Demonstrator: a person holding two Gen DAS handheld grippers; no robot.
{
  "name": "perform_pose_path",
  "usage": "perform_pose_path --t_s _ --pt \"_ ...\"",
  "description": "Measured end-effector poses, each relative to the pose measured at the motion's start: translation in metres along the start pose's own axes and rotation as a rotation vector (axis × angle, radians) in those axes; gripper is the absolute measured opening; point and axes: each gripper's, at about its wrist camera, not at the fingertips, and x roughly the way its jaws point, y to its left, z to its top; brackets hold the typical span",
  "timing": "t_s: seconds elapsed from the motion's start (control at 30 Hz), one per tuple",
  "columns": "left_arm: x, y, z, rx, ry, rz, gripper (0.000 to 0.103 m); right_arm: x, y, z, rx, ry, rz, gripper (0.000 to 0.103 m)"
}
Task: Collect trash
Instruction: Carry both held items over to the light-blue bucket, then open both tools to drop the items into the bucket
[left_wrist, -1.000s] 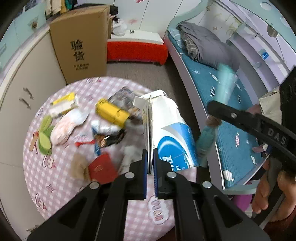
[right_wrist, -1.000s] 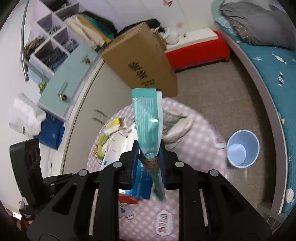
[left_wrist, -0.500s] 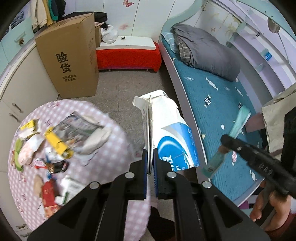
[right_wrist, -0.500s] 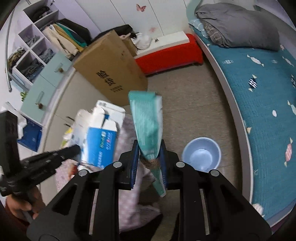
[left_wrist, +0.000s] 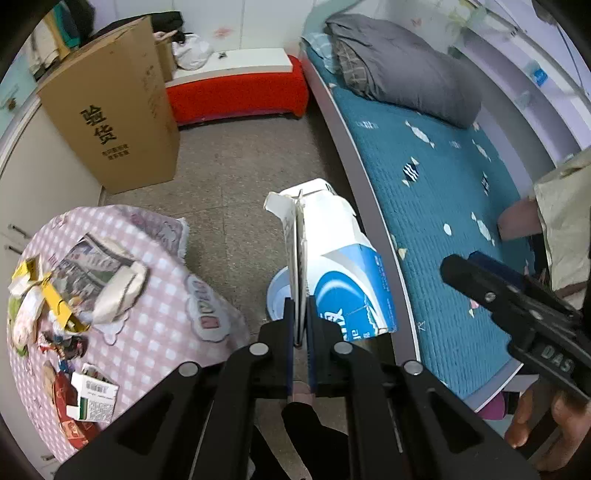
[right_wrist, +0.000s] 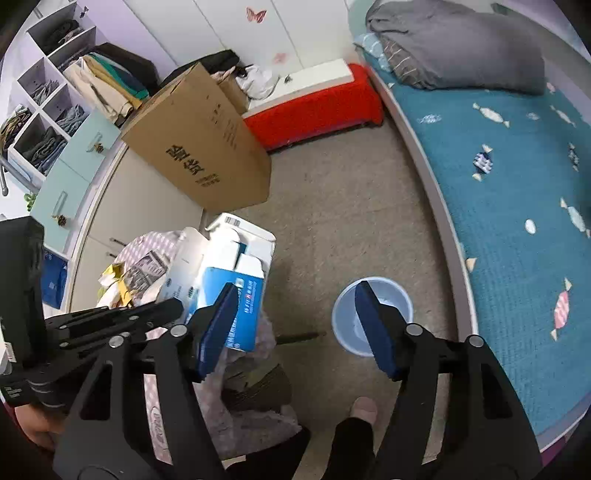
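Observation:
My left gripper (left_wrist: 300, 325) is shut on a flap of a white and blue carton (left_wrist: 343, 273) and holds it in the air above the light blue bin (left_wrist: 277, 299) on the floor. The carton also shows in the right wrist view (right_wrist: 225, 280). My right gripper (right_wrist: 295, 328) is open and empty above the bin (right_wrist: 373, 317); it shows in the left wrist view (left_wrist: 480, 280) over the bed edge. More trash lies on the round pink checked table (left_wrist: 155, 332): a crumpled newspaper (left_wrist: 96, 266), yellow wrappers (left_wrist: 55, 306), a small white box (left_wrist: 94, 400).
A big cardboard box (left_wrist: 110, 122) stands against the cupboard. A red bench (left_wrist: 236, 92) stands at the back. A bed with a teal cover (left_wrist: 443, 206) and grey blanket (left_wrist: 399, 66) runs along the right. My foot (right_wrist: 364, 408) is on the floor near the bin.
My right gripper has opened and the teal packet it held is gone from it. My left gripper has carried the carton off the table and over the bin.

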Motion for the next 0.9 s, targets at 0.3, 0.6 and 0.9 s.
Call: perform_pose_path --t_s 0.3,0.6,0.9 --pt "0.019 -0.048 0.017 0.082 0.03 -0.021 0.006 -0.028 -0.033 0.004 0.043 -0.072 -0.064 0.07" --pt "0.015 -0.068 0.033 0.077 -0.008 -0.035 0.07 -0.052 -0.054 0.006 0.103 -0.135 -0.099 0.072" --pt "-0.011 -0.049 0.016 0.009 -0.038 -0.027 0.07 -0.05 -0.03 -0.002 0.063 -0.123 -0.068 0.072"
